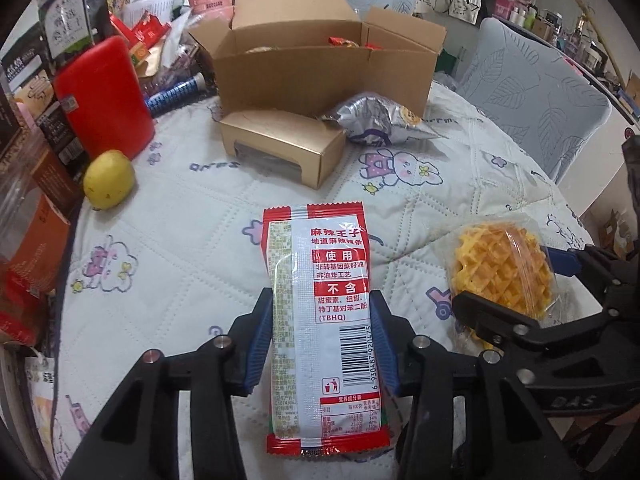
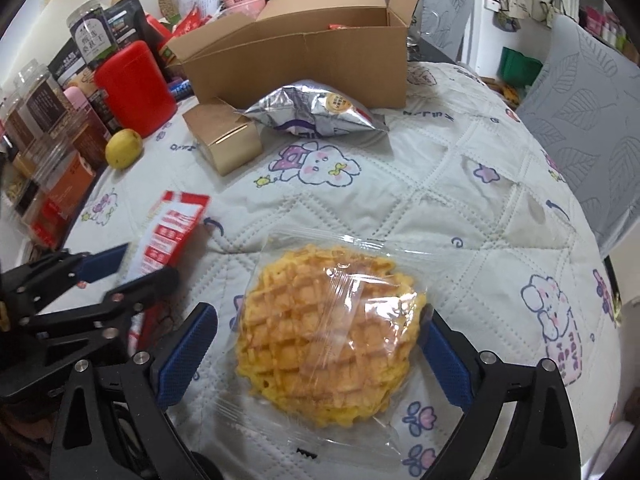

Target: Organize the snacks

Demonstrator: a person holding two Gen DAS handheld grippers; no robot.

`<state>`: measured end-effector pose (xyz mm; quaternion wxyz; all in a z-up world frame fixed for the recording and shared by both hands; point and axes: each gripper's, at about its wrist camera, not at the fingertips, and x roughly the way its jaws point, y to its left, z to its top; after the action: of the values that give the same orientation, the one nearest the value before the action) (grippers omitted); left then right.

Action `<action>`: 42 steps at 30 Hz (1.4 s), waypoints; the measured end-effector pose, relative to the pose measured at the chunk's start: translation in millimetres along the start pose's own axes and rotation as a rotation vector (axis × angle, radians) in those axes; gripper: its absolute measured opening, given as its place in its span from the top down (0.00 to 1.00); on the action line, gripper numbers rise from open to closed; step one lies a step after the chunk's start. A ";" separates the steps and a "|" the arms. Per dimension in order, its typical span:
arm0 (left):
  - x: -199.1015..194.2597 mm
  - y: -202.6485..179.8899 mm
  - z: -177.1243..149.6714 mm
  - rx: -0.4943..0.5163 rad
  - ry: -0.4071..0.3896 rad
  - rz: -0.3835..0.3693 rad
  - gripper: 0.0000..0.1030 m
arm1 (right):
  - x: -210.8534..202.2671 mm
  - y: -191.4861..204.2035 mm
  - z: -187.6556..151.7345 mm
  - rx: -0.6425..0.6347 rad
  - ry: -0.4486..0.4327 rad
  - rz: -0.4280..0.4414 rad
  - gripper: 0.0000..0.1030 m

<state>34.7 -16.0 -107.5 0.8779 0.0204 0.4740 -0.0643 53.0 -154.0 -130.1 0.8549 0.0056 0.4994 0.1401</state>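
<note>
My left gripper [image 1: 320, 336] is shut on a red and white snack packet [image 1: 320, 320], its blue pads pressing both long edges; the packet also shows in the right wrist view [image 2: 168, 236]. My right gripper [image 2: 316, 344] is open around a wrapped yellow waffle [image 2: 328, 332] that lies on the quilted tablecloth; the right pad is near the wrapper, the left pad stands apart. The waffle also shows in the left wrist view [image 1: 504, 268]. An open cardboard box [image 1: 320, 68] with snacks inside stands at the back, also in the right wrist view [image 2: 304, 56].
A small gold box [image 1: 280, 148] and a silver foil bag [image 1: 376, 120] lie before the cardboard box. A red container [image 1: 104, 100], a yellow fruit [image 1: 108, 180] and several jars and packets crowd the left side. A grey chair [image 1: 536, 92] stands at right.
</note>
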 end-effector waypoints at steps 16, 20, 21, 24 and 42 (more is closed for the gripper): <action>-5.9 12.6 -7.4 -0.022 -0.008 0.001 0.56 | 4.7 5.4 -8.4 -0.028 -0.006 -0.113 0.24; -8.2 11.6 -8.4 -0.022 -0.008 -0.006 0.56 | -3.4 1.2 -12.2 -0.026 -0.021 -0.080 0.29; -9.0 11.4 -8.4 -0.022 -0.009 -0.007 0.56 | -5.6 0.2 -13.1 -0.021 -0.026 -0.071 0.29; -13.2 8.1 -9.0 -0.015 -0.018 -0.009 0.56 | -13.5 -6.2 -17.2 0.003 -0.040 -0.044 0.30; -65.2 -7.5 7.5 0.015 -0.160 -0.040 0.56 | -71.4 2.5 -14.3 -0.014 -0.162 0.113 0.30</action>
<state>4.6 -18.1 -48.8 0.9113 0.0123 0.4023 -0.0870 7.2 -171.0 -76.0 0.8833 0.0388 0.4265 0.1907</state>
